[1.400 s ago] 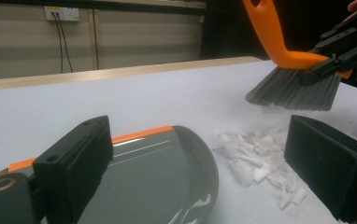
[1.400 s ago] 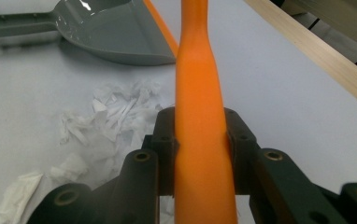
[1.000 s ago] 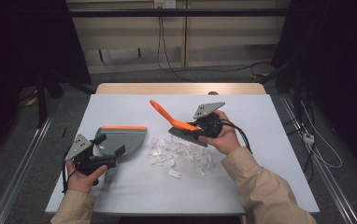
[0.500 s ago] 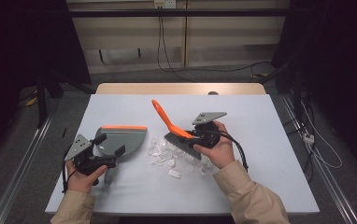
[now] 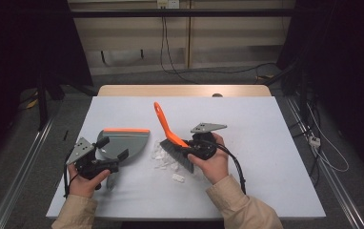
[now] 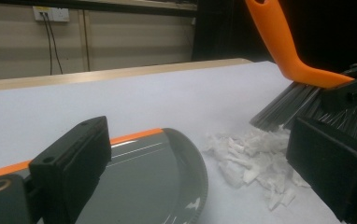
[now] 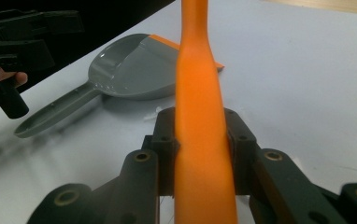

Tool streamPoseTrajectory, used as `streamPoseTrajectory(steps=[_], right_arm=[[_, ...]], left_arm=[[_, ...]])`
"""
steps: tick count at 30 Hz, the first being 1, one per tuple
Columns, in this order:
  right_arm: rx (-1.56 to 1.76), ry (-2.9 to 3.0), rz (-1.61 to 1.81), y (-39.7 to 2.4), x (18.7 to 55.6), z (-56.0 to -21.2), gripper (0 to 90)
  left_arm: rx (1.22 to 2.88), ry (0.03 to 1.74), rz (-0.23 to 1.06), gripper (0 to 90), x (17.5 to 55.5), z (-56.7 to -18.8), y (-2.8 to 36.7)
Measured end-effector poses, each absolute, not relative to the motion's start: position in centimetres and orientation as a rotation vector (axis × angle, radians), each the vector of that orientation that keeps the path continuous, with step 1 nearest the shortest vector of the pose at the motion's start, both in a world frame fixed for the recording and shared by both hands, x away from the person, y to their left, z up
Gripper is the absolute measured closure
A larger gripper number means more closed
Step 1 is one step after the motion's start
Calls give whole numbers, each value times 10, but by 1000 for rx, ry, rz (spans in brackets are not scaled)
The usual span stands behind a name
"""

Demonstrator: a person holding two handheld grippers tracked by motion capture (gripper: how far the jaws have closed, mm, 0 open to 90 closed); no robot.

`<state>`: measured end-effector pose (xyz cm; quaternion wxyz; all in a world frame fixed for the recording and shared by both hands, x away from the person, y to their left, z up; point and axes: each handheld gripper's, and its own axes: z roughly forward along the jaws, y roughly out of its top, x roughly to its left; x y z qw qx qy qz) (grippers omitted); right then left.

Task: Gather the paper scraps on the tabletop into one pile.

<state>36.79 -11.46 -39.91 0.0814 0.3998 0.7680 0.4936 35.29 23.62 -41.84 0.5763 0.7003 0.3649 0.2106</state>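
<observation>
Table (image 5: 275,157): dustpan (image 5: 125,143) lies flat on the left half, nearer the front edge than the back, its handle running toward the front-left corner, where the left gripper (image 5: 105,164) sits beside that handle. Paper scraps (image 5: 166,160) lie on the surface just right of the dustpan's mouth, one scrap apart toward the front edge. Brush (image 5: 173,140) stands on the right of the scraps, bristles down beside them, handle slanting up toward the back edge, clamped in the right gripper (image 5: 195,149) near the table's middle.
</observation>
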Motion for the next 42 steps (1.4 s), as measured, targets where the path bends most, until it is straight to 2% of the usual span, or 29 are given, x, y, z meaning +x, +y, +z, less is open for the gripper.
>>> streamPoseTrajectory(steps=[6,22,29,42], right_arm=[[1213,2284,1503,-104,363,-400,715],[1351,2391,1492,-67,359,-434,715],[1462,2331,1428,-91,366,-435,714],[1426,2218,1351,-129,371,-420,715]], left_arm=[[1626,859,497,61,352,-417,238],[1626,855,500,62,352,-417,239],[1626,854,503,62,352,-417,239],[1634,841,505,64,352,-415,235]])
